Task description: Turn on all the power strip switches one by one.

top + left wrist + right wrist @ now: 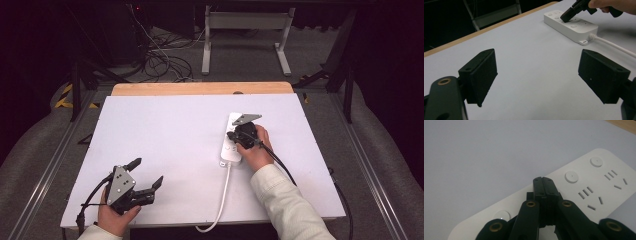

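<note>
Our two grippers are black: the left gripper (148,173), lower left in the high view, carries a grey three-cornered plate dotted with screws, and the right gripper (543,180) shows brass-ringed pivots. Black cables trail back; we wear a cream sleeve (287,202).

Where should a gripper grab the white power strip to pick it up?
Probably across the power strip's narrow width, near the middle, coming straight down. It lies flat on the table, and its long sides are straight and parallel. The cord end would tug. The open left gripper looks wide enough.
</note>
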